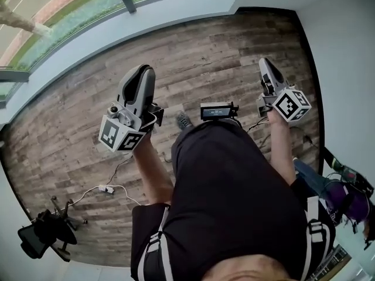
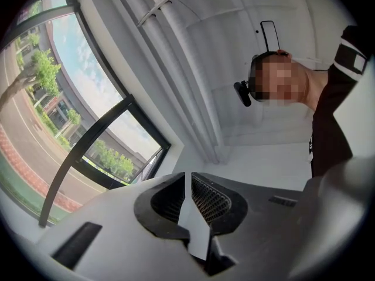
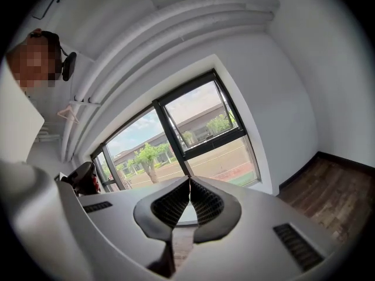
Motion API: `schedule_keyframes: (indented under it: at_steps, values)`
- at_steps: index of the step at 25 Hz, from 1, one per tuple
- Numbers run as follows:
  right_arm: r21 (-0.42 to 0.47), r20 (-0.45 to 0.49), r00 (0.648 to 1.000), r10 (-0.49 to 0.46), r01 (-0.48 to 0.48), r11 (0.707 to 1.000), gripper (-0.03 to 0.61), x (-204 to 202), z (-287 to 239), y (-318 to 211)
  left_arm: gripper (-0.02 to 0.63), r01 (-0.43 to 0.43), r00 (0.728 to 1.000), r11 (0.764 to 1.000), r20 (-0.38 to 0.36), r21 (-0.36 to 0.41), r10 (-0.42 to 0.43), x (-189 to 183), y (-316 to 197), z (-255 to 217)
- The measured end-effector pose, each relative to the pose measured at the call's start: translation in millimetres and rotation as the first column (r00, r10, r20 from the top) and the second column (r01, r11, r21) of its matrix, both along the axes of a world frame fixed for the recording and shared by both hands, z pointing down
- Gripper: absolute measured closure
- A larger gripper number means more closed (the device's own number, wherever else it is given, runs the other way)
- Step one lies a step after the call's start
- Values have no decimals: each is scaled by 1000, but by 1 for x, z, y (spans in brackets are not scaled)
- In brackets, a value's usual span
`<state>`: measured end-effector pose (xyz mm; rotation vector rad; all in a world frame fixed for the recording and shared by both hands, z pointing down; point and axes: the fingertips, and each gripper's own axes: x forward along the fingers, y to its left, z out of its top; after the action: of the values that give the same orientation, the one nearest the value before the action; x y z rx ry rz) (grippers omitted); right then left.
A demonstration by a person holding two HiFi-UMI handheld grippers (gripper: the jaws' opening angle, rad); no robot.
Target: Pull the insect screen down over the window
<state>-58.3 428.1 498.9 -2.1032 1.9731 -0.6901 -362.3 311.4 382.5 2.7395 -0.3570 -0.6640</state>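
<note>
The window [image 1: 70,10] runs along the top left of the head view, beyond a white sill; its dark frames [image 3: 193,133] show trees and buildings outside, and I see no screen over the glass. Both grippers are held low in front of the person, above the wood floor, away from the window. My left gripper [image 1: 143,69] points forward; in its own view the left gripper [image 2: 187,177] has a narrow gap between its jaws, with nothing in it. My right gripper [image 1: 263,60] holds nothing, and its own view shows the right gripper [image 3: 189,180] with tips touching.
A black office chair [image 1: 47,230] stands at the lower left, with a white cable and plug strip [image 1: 105,188] on the floor [image 1: 222,45] nearby. A white wall [image 1: 345,51] closes the right side, with bags [image 1: 345,198] at its foot. A small device [image 1: 218,110] hangs at the person's waist.
</note>
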Motion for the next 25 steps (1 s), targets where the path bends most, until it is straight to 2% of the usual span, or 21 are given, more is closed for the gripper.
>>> schedule_keyframes:
  at_steps: [4, 8, 12, 15, 20, 25]
  values:
    - [35, -12, 1000, -20, 20, 999, 568, -7, -10, 1, 574, -1, 1000, 1000, 3, 18, 1, 1, 8, -5]
    - [55, -9, 1000, -13, 14, 998, 567, 4, -2, 16, 574, -25, 1000, 1000, 19, 11, 25, 28, 19, 1]
    - [22, 39, 999, 23, -24, 999, 566, 18, 20, 59, 574, -82, 994, 996, 63, -27, 84, 58, 51, 11]
    - [25, 79, 996, 28, -30, 999, 569, 25, 26, 74, 574, -105, 990, 994, 88, -16, 106, 75, 66, 3]
    - [54, 106, 994, 12, -17, 998, 571, 38, 27, 90, 574, -111, 987, 994, 121, -1, 110, 98, 89, -5]
    - [89, 119, 993, -22, 11, 996, 571, 34, 27, 97, 574, -101, 983, 995, 155, 7, 98, 100, 106, -7]
